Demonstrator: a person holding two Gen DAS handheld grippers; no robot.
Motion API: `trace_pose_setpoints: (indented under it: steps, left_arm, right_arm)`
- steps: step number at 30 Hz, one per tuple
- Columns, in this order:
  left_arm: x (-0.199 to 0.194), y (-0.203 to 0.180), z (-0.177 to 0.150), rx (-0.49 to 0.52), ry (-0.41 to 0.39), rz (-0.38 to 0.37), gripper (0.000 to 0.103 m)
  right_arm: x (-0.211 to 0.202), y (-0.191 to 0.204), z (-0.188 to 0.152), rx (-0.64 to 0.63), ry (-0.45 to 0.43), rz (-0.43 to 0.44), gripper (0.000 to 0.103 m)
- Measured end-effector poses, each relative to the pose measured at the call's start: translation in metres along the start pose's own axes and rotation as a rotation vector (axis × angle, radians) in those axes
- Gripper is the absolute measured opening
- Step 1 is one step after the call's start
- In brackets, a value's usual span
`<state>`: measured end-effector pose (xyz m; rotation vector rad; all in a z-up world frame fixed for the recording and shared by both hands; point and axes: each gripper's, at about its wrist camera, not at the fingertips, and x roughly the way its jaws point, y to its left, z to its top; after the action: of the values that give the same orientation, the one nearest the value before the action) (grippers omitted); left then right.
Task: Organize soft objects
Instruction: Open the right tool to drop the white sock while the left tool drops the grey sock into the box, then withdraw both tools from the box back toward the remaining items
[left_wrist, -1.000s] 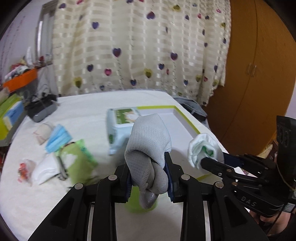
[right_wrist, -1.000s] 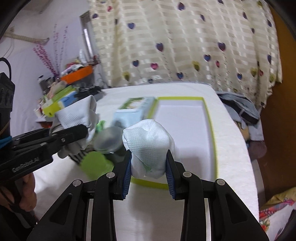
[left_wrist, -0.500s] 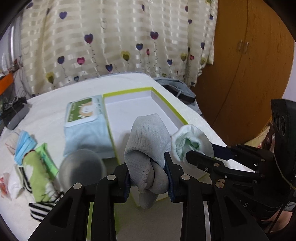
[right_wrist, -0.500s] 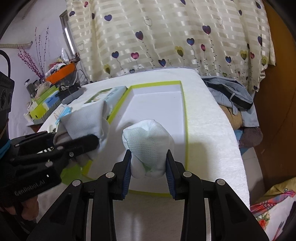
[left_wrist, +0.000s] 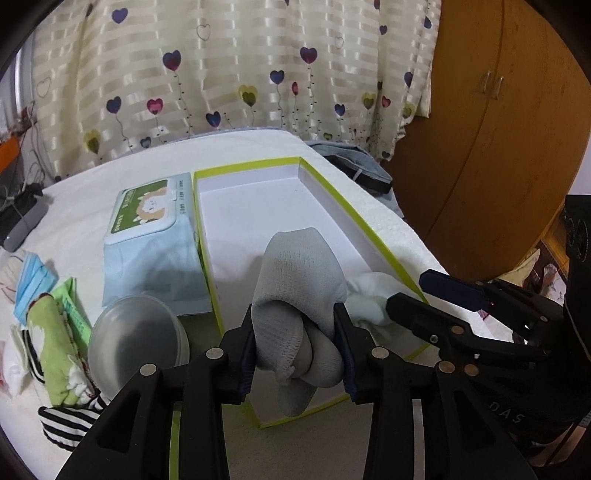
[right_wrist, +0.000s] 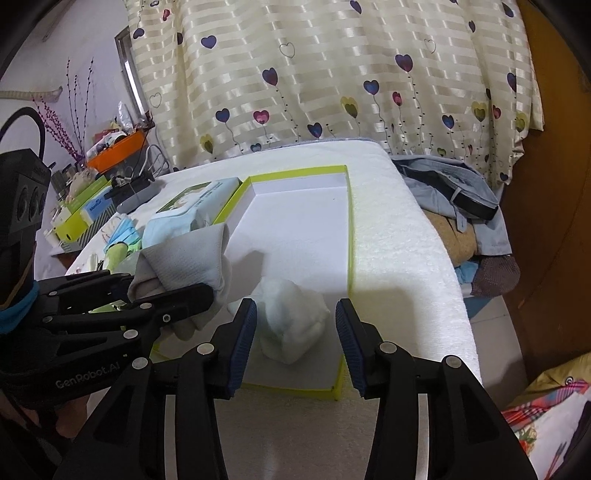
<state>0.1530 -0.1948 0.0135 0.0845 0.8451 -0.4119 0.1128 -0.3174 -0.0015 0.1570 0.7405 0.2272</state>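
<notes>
Now that the right gripper is opening, the white sock it carried a moment ago lies free in the box; the left gripper, also opening, still pinches the grey sock over the box's near end.

White lettering reading "GenRobot.AI" runs along the black body of the left gripper in the right wrist view. In the left wrist view, the right gripper carries raised letters that look like "DAS", though they sit at a slant and in shadow. The wipes pack has small print beside its green lid, too fine to read.
</notes>
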Motion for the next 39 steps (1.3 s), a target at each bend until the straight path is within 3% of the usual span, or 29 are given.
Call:
trace_pose_setpoints:
  steps: [10,26,30,39]
  left_arm:
    - [-0.016,0.002,0.003,-0.003,-0.052,0.009,0.046]
    - [-0.058,0.007,-0.015,-0.037,-0.129,0.018,0.046]
    - [-0.072,0.011,-0.022,-0.041,-0.149,0.031,0.046]
    - [-0.105,0.026,-0.038,-0.054,-0.197,0.05,0.046]
  right_arm:
    - [-0.013,0.003,-0.001,0.001,-0.025,-0.002,0.046]
    - [-0.045,0.026,-0.007,-0.032,-0.061,-0.017,0.047]
    - [-0.055,0.035,-0.008,-0.041,-0.083,-0.016,0.055]
    - [-0.07,0.062,-0.011,-0.073,-0.117,0.002,0.056]
